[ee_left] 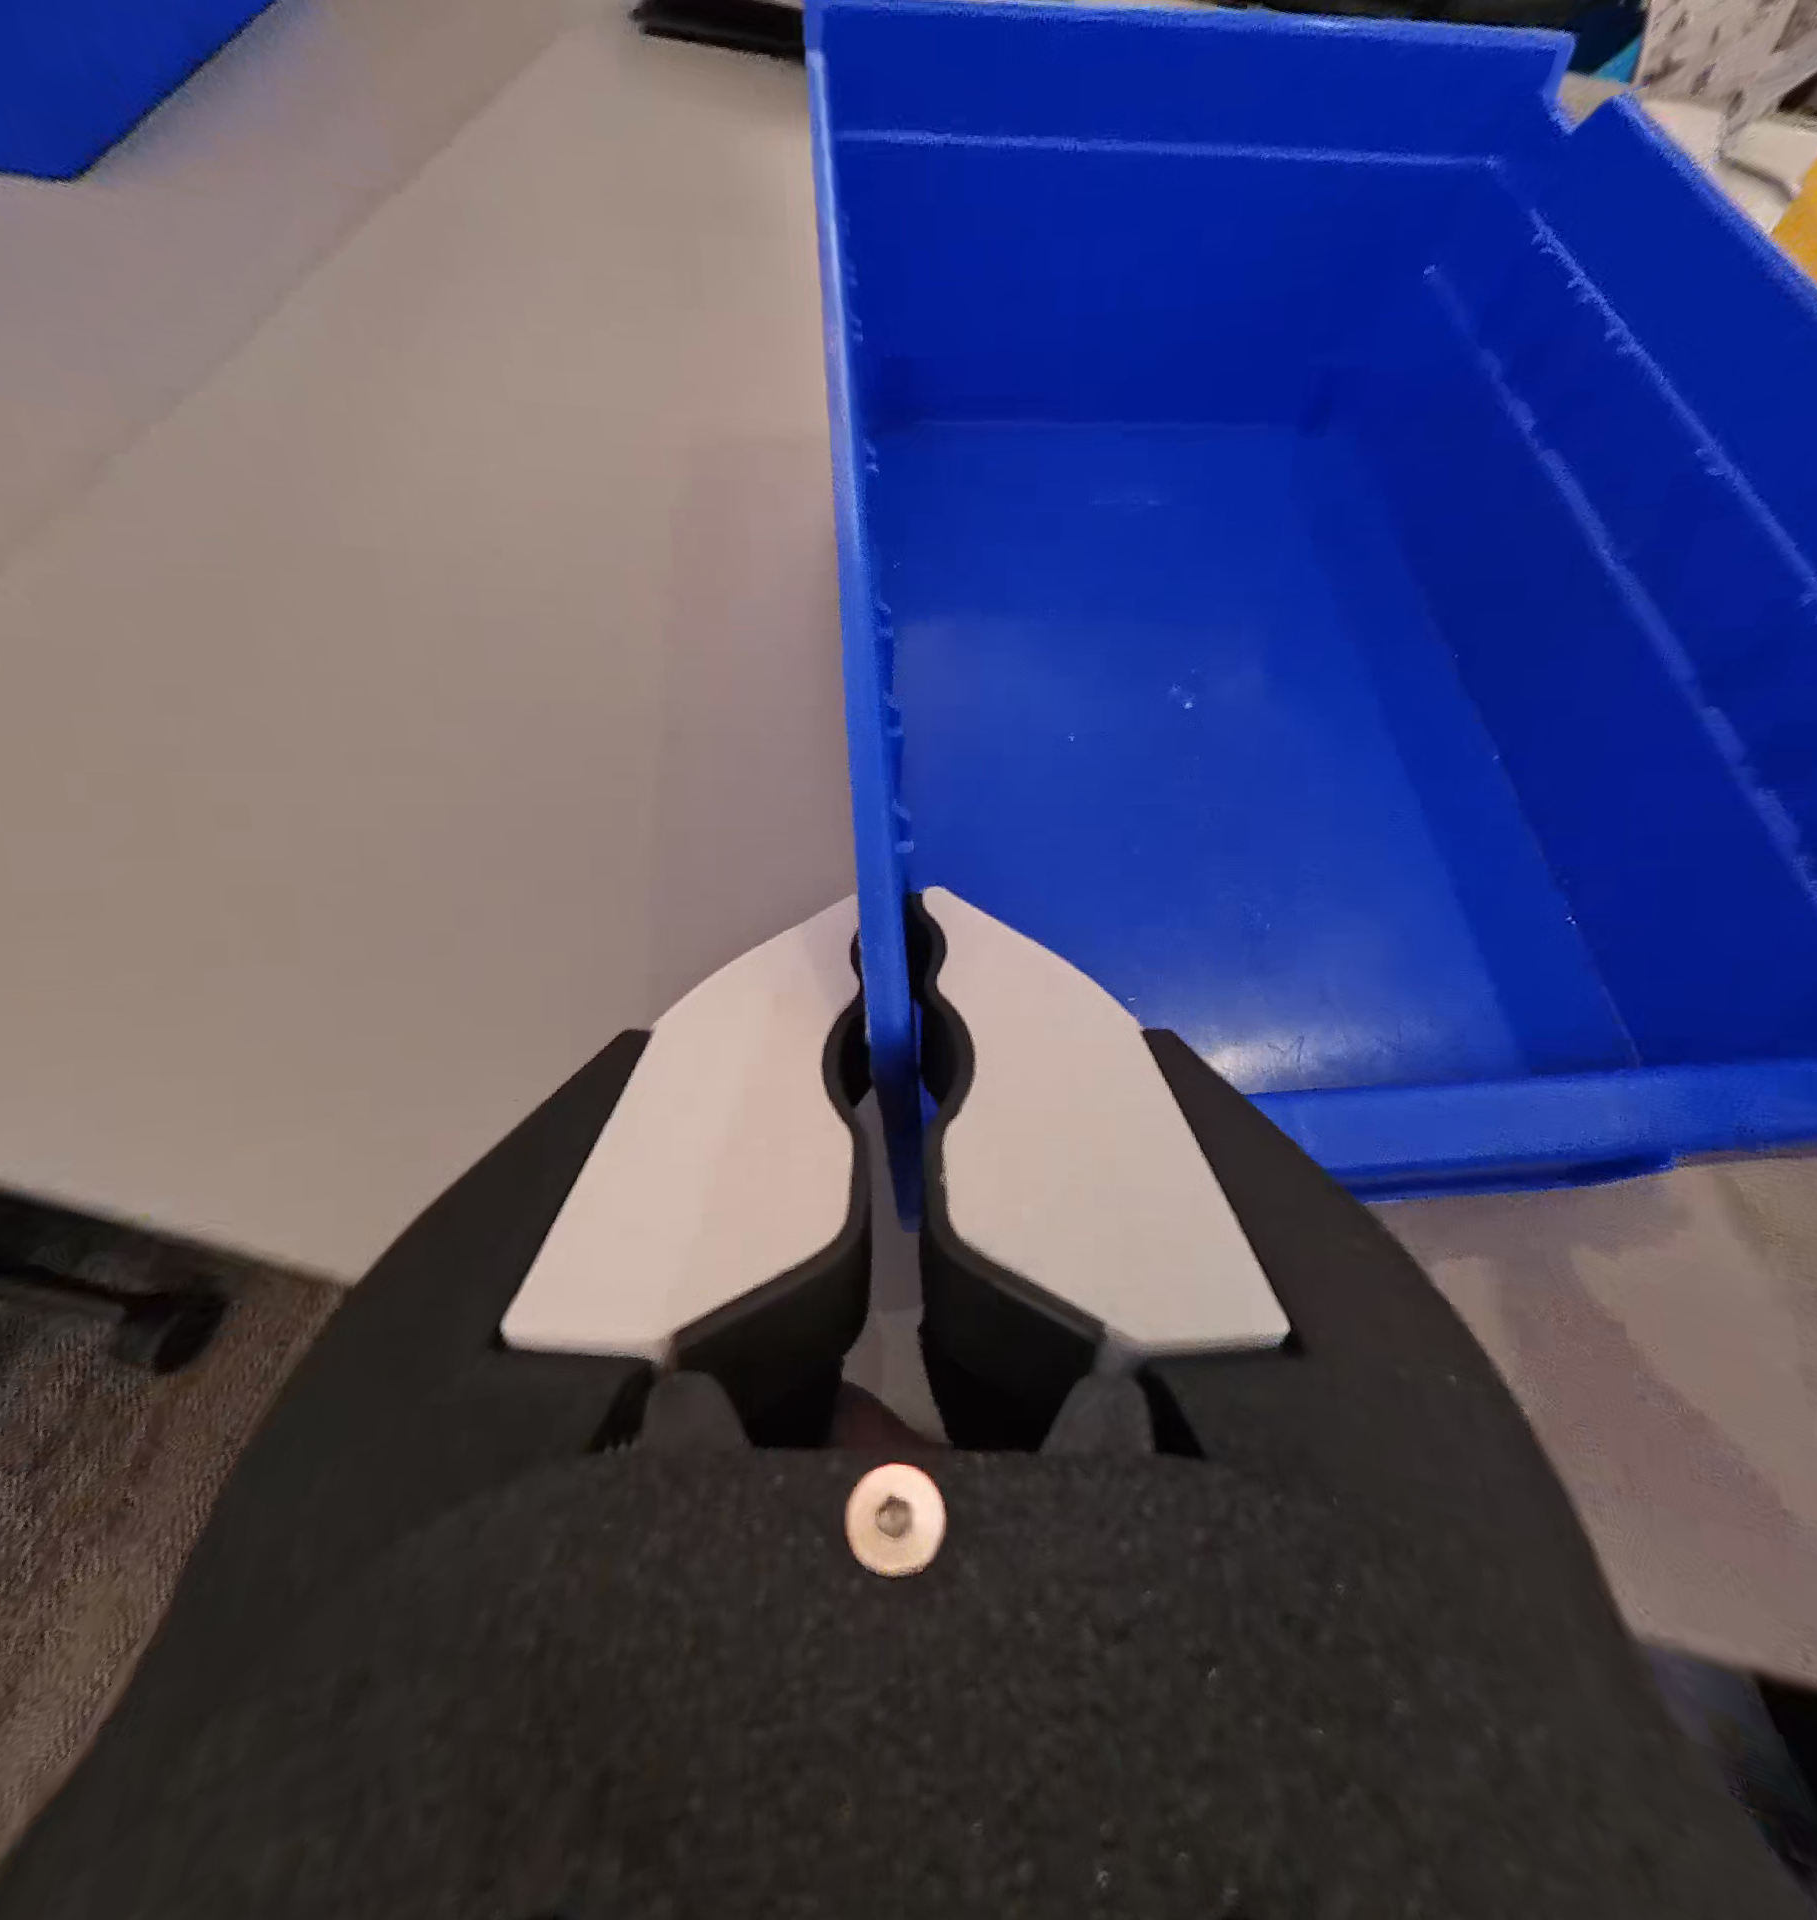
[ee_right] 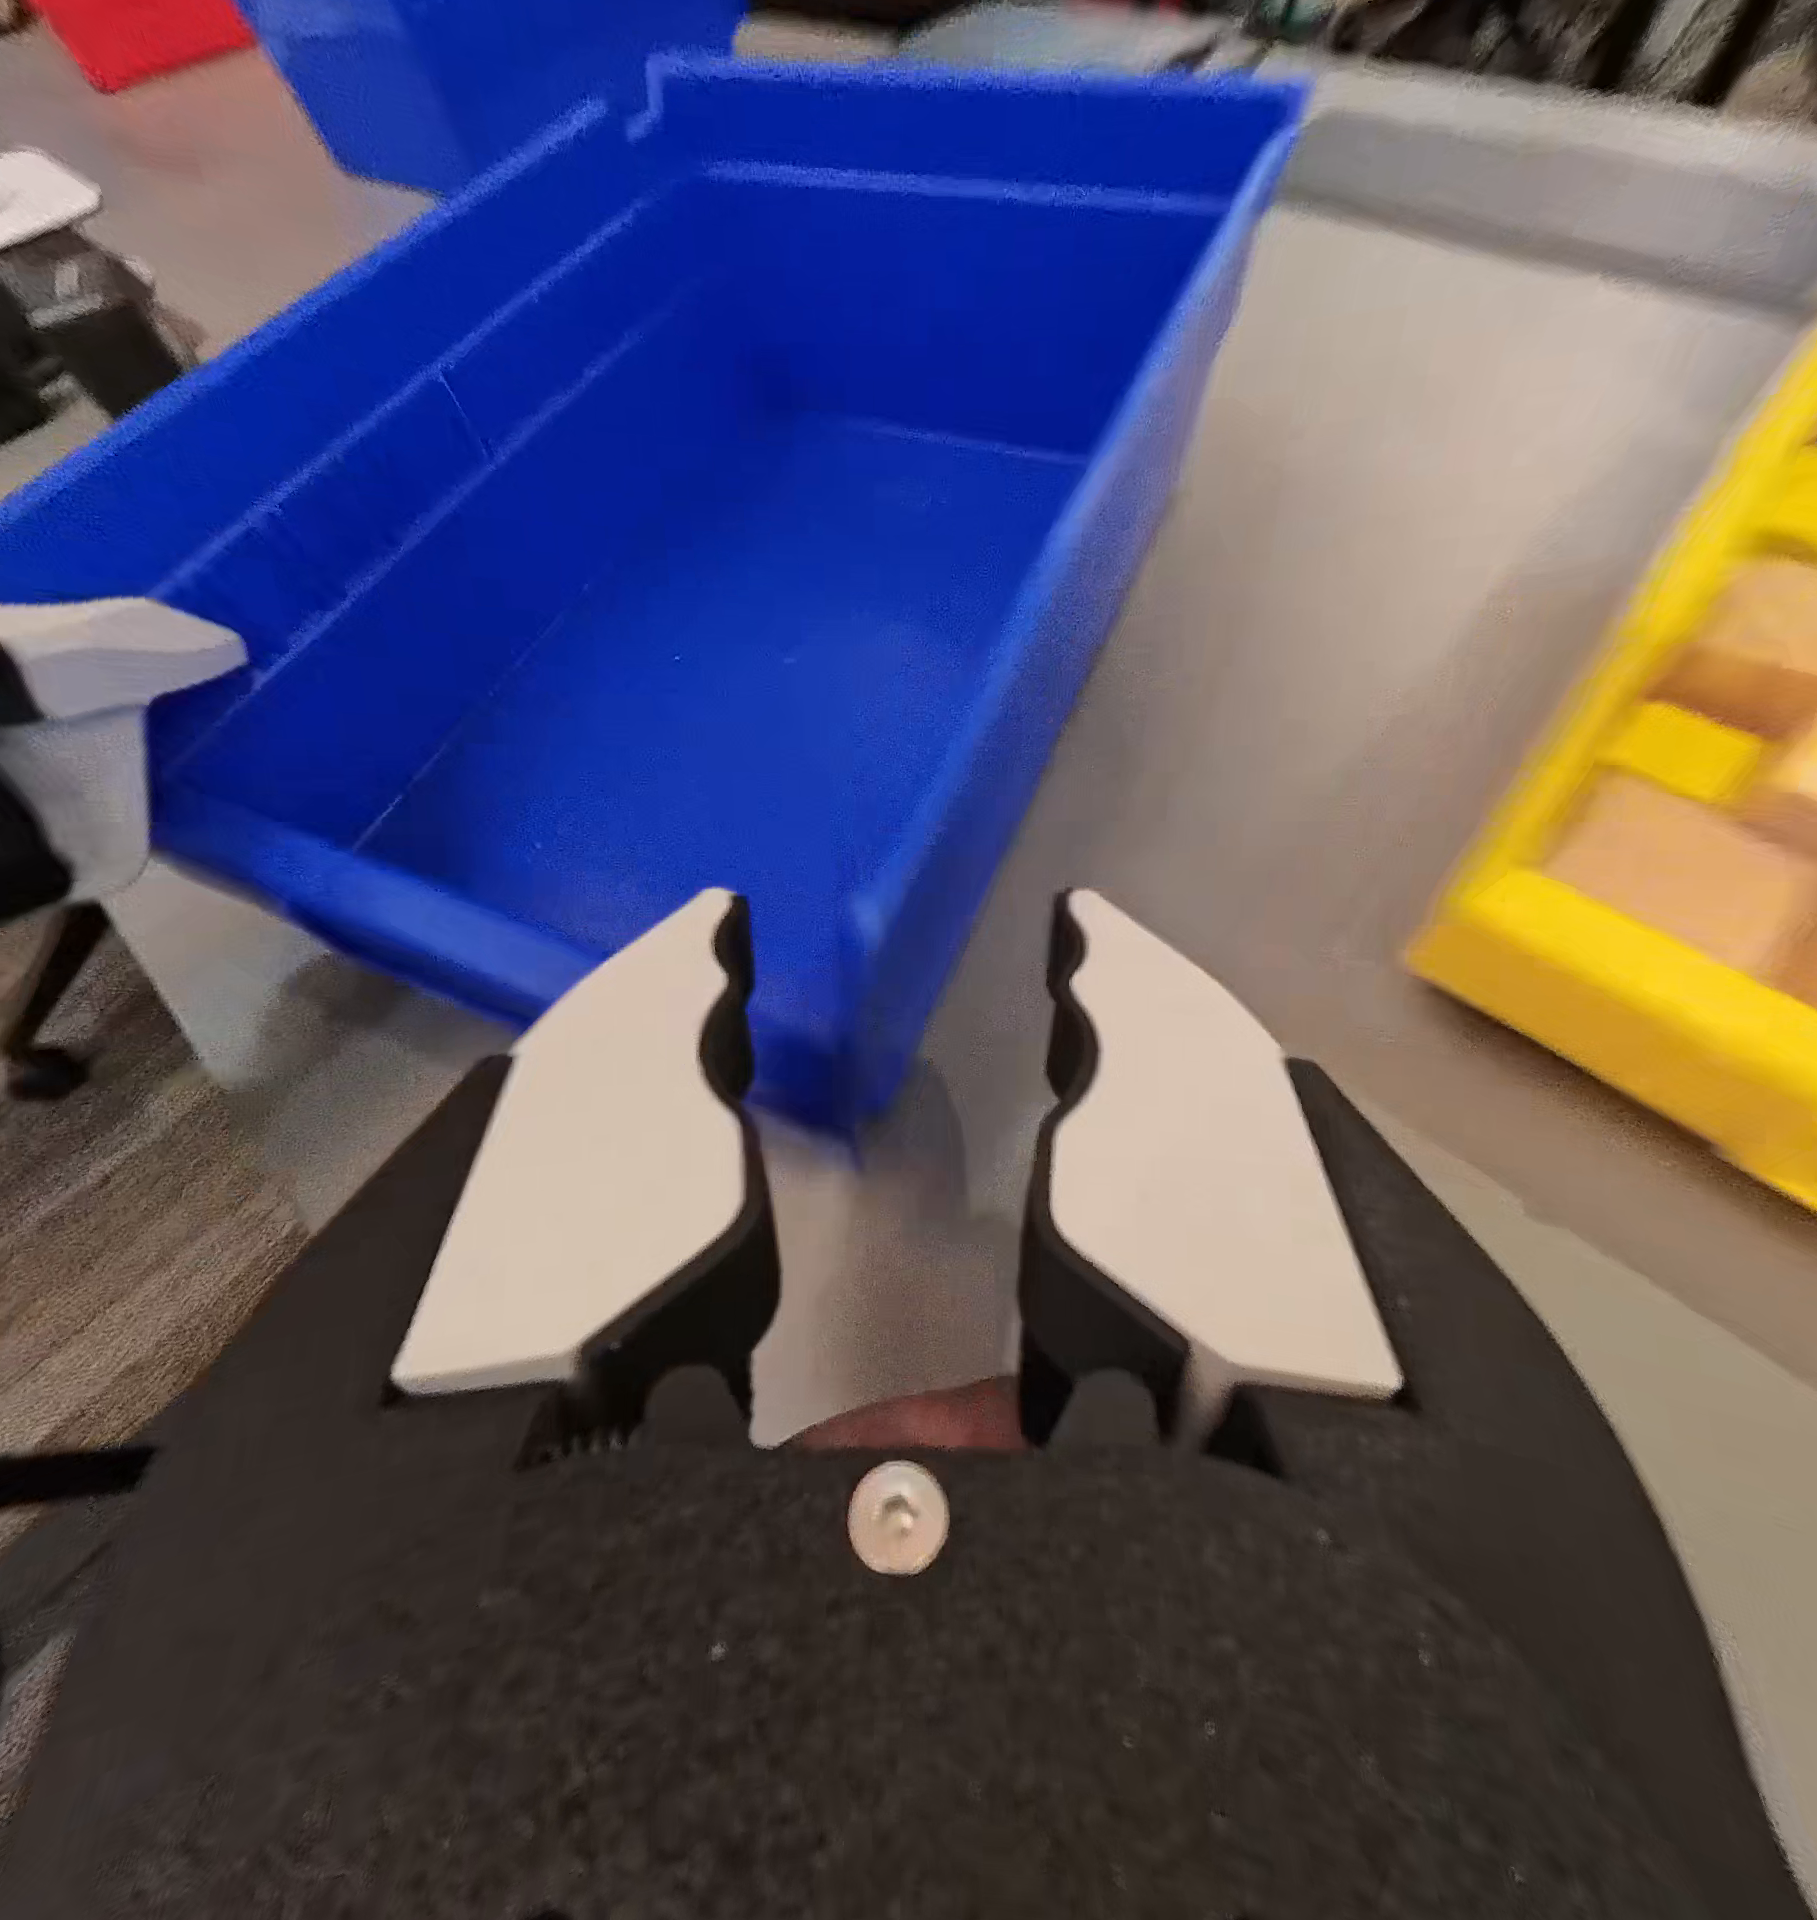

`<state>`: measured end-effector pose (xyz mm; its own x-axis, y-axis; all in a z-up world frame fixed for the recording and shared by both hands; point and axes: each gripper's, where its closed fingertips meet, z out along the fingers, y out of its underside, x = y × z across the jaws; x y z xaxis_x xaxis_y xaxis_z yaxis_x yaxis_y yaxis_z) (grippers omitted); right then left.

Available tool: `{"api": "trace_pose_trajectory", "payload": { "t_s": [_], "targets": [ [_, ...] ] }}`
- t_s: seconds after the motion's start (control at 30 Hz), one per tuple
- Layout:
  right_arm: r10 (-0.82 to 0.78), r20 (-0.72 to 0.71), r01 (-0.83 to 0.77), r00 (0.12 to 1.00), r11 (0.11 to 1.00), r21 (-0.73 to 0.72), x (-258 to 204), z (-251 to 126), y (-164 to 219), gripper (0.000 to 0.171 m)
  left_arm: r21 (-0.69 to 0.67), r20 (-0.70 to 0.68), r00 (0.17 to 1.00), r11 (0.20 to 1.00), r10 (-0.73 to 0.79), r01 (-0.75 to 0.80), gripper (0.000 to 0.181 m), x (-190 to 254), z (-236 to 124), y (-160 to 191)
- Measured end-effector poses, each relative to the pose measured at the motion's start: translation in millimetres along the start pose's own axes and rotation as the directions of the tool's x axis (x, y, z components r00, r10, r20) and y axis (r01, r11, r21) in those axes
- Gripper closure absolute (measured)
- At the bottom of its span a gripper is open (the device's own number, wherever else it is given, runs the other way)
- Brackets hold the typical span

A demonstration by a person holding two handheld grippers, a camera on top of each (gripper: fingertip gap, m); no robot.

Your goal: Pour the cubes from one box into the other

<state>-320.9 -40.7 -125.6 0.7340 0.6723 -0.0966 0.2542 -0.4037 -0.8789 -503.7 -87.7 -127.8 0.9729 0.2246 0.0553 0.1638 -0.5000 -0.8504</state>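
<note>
An empty blue box (ee_left: 1247,675) stands on the grey table. My left gripper (ee_left: 891,914) is shut on the box's left wall near its front corner, both pads pressed on the thin rim. In the right wrist view the same blue box (ee_right: 696,582) shows with the left gripper (ee_right: 104,675) clamped on its far-left rim. My right gripper (ee_right: 899,914) is open; the box's near right corner stands between the fingers, with a gap to each pad. A yellow box (ee_right: 1610,987) with wooden cubes (ee_right: 1693,862) in it stands to the right.
Another blue box (ee_left: 73,73) lies at the far left of the table and also shows behind the empty box in the right wrist view (ee_right: 447,73). A red object (ee_right: 145,36) lies at the back left. The table's front edge (ee_left: 208,1226) and the carpet floor are close below.
</note>
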Motion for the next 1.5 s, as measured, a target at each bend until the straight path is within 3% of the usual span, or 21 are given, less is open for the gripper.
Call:
{"api": "trace_pose_trajectory", "payload": {
  "t_s": [0.03, 0.13, 0.27, 0.4, 0.57, 0.73, 0.9, 1.03, 1.2, 1.33, 1.43, 1.5],
  "targets": [
    [-0.011, 0.019, 0.012, 1.0, 0.999, -0.049, -13.5, 10.8, 4.4, 0.132, 0.007, 0.009, 1.0, 1.0, -0.004, 0.004, 0.178, -1.7, -9.1, 5.2],
    [-0.002, -0.149, -0.005, 0.989, 0.999, -0.045, -8.2, 9.5, -2.6, 0.167, 0.035, 0.057, 0.998, 0.999, -0.007, 0.005, 0.178, -9.9, -30.1, 14.2],
    [-0.005, -0.184, 0.011, 0.983, 1.0, 0.028, -13.2, -10.3, -20.0, 0.168, 0.119, 0.061, 0.998, 0.993, 0.004, -0.011, 0.178, -7.4, -51.7, -5.4],
    [-0.007, -0.243, 0.05, 0.97, 0.983, 0.175, 8.1, -59.3, -64.6, 0.168, 0.257, 0.043, 0.997, 0.964, 0.062, -0.071, 0.178, 28.0, -78.7, -55.8],
    [0.059, -0.373, 0.073, 0.926, 0.941, 0.33, 97.9, -158.5, -112.5, 0.167, 0.393, -0.085, 0.981, 0.91, 0.176, -0.129, 0.178, 146.1, -94.5, -129.5],
    [0.216, -0.531, 0.0, 0.819, 0.926, 0.377, 244.0, -264.3, -97.0, 0.167, 0.429, -0.239, 0.926, 0.887, 0.293, -0.17, 0.178, 331.7, -83.5, -164.9],
    [0.286, -0.667, -0.103, 0.688, 0.948, 0.3, 397.0, -355.4, -30.3, 0.169, 0.34, -0.398, 0.859, 0.921, 0.322, -0.188, 0.177, 519.7, -54.2, -109.6],
    [0.316, -0.646, -0.222, 0.695, 0.949, 0.225, 467.9, -365.0, 51.8, 0.169, 0.224, -0.425, 0.846, 0.943, 0.322, -0.246, 0.177, 596.0, -23.8, -40.0],
    [0.301, -0.615, -0.279, 0.728, 0.951, 0.135, 494.5, -336.3, 112.1, 0.168, 0.102, -0.431, 0.852, 0.954, 0.299, -0.283, 0.177, 612.5, 18.8, 15.9],
    [0.369, -0.623, -0.373, 0.689, 0.919, 0.132, 498.5, -327.2, 126.1, 0.168, 0.077, -0.497, 0.817, 0.952, 0.293, -0.295, 0.171, 613.1, 26.0, 27.2],
    [0.393, -0.653, -0.336, 0.648, 0.916, 0.218, 499.6, -346.0, 104.6, 0.15, 0.083, -0.608, 0.738, 0.948, 0.293, -0.308, 0.142, 611.0, 0.9, 19.4],
    [0.379, -0.696, -0.273, 0.609, 0.925, 0.265, 497.3, -367.5, 82.7, 0.148, 0.038, -0.715, 0.66, 0.956, 0.23, -0.291, 0.121, 600.3, -23.9, 11.5]
  ]
}}
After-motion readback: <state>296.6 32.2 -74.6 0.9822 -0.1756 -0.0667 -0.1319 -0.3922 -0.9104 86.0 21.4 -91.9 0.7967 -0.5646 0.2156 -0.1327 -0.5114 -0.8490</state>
